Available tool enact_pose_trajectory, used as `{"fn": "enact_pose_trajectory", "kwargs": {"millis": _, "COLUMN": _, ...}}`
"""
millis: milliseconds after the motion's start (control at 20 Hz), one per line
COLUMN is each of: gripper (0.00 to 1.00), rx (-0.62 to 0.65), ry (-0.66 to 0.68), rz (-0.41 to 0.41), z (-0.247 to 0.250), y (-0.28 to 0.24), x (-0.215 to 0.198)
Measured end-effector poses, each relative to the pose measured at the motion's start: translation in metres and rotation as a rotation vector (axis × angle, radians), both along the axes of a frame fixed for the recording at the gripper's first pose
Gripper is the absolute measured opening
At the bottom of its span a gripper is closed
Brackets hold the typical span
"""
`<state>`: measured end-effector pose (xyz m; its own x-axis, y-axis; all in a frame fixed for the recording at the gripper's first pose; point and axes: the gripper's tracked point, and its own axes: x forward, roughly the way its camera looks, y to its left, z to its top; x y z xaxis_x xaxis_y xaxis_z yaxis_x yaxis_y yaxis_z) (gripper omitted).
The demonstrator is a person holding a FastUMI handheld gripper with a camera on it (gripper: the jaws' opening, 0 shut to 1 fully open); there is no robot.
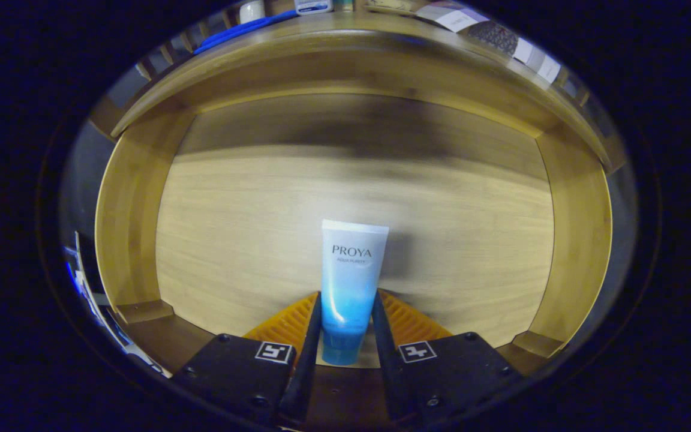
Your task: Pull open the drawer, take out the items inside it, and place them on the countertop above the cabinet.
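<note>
Tube (350,288) of skin cream, white at its crimped end and fading to deep blue toward the cap, carries the word PROYA in dark capitals; a smaller line of print sits under it, too fine to make out. It lies inside the open drawer (579,240), on the drawer's pale wood-grain floor, with its crimped end pointing away toward the drawer's back wall and its cap end nearest the tongs.

The drawer is a bamboo-coloured box with thick side walls to either side of the tube and a darker shadow across the floor beyond the tube. Past the back wall runs the countertop (333,27) edge of the cabinet, and on it, well beyond the tube, stand a few small containers and some printed cards, too blurred and distant to identify. A blue strip lies along that top, off to one side.

The gripper (346,312) has its two fingers (312,336) closed in on the lower part of the tube, one pressed against each side, so the tube is pinched between them, with its upper half reaching out ahead of the fingertips.
</note>
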<state>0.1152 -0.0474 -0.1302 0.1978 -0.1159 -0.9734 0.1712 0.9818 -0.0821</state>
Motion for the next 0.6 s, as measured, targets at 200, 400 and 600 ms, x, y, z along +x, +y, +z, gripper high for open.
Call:
{"fn": "enact_pose_trajectory", "kwargs": {"millis": 200, "gripper": 0.47, "rx": -0.011, "ry": -0.052, "rz": 0.005, "z": 0.009, "y": 0.003, "x": 0.002}}
{"fn": "enact_pose_trajectory", "kwargs": {"millis": 400, "gripper": 0.47, "rx": 0.000, "ry": -0.117, "rz": 0.012, "z": 0.039, "y": -0.001, "x": 0.003}}
{"fn": "enact_pose_trajectory", "kwargs": {"millis": 600, "gripper": 0.47, "rx": -0.014, "ry": -0.164, "rz": 0.009, "z": 0.071, "y": -0.005, "x": 0.004}}
